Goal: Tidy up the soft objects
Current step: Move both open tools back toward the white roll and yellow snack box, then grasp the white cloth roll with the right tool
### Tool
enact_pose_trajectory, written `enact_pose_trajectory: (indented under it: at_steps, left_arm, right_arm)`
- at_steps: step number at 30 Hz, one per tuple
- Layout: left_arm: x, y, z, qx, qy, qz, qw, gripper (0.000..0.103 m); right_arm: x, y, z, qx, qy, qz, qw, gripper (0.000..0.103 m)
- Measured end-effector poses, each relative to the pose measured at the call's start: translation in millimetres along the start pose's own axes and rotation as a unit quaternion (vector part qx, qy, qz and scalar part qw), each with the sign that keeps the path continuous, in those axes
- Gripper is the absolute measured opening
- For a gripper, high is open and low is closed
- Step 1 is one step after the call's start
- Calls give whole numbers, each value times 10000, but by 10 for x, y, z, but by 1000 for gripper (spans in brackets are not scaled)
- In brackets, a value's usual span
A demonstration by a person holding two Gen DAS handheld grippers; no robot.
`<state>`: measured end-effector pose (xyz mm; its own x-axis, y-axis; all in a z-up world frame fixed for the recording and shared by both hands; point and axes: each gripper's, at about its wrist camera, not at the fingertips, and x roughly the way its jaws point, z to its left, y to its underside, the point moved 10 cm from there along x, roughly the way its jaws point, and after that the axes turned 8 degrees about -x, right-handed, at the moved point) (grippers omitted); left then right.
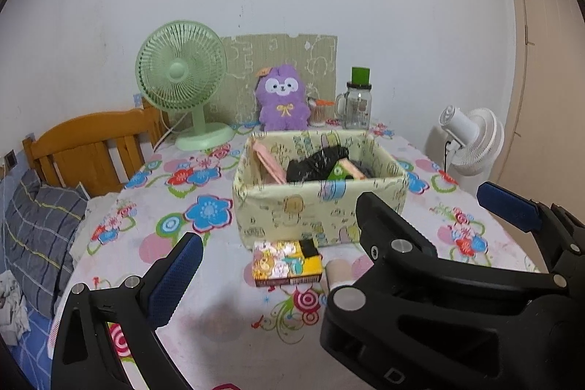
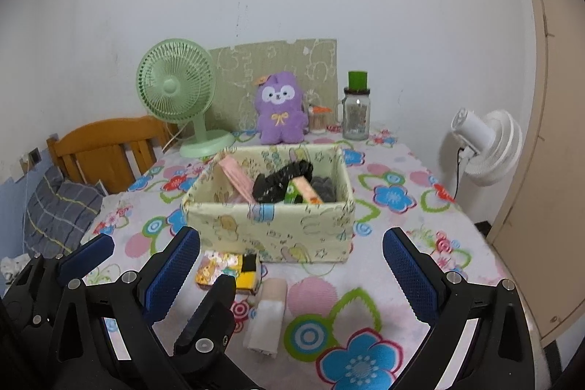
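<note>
A pale yellow fabric box (image 1: 314,211) (image 2: 270,225) stands mid-table, holding a pink pouch (image 1: 268,163) (image 2: 236,176), a black soft item (image 1: 314,163) (image 2: 281,181) and other pieces. In front of it lie a colourful cartoon packet (image 1: 287,262) (image 2: 228,271) and a rolled beige-white cloth (image 2: 267,317) (image 1: 338,275). A purple plush (image 1: 281,99) (image 2: 279,108) sits at the back. My left gripper (image 1: 278,225) is open and empty, near the packet. My right gripper (image 2: 292,251) is open and empty, above the rolled cloth; it also shows in the left wrist view (image 1: 438,207).
A green fan (image 1: 182,83) (image 2: 179,94), a glass jar with a green lid (image 1: 358,101) (image 2: 356,108) and a cardboard sheet (image 1: 281,61) stand at the back. A wooden bed frame (image 1: 91,148) and grey pillow (image 1: 40,233) are left; a white fan (image 2: 482,145) is right.
</note>
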<state>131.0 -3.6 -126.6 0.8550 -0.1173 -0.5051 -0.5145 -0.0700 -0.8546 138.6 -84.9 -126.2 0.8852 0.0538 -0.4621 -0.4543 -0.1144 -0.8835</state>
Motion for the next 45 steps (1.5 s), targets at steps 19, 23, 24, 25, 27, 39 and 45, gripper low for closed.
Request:
enact_pose_trajectory:
  at_steps: [19,23,24,25,27,39,45]
  left_arm:
    - [551,602,259,35,-158,783,9968,103]
    - [611,675,296,47,-194,880,9959,103]
    - [623,692,300,57,-192,902,9957,103]
    - [633,699,304,65,-193,920,9956,102]
    - [653,718,317,71,-192,956,9952,102]
    - [771,883,355,39,-217,1262,9918,100]
    - [792,935,317,35,-179,1423,9897,100]
  right_arm:
    - [594,607,172,-56,48,661,9978,101]
    - [688,700,202,-19,-1,809,9967,101]
    - [713,722,213,-20,-15,852,9964,101]
    - [733,734,220,-25,-24,885,9961,99]
    - [768,766,241,-29,-56,957,9954,95]
    - [938,976,343,19,-484,1421,9887,57]
    - [946,1030,341,4,-611,1514,9866,40]
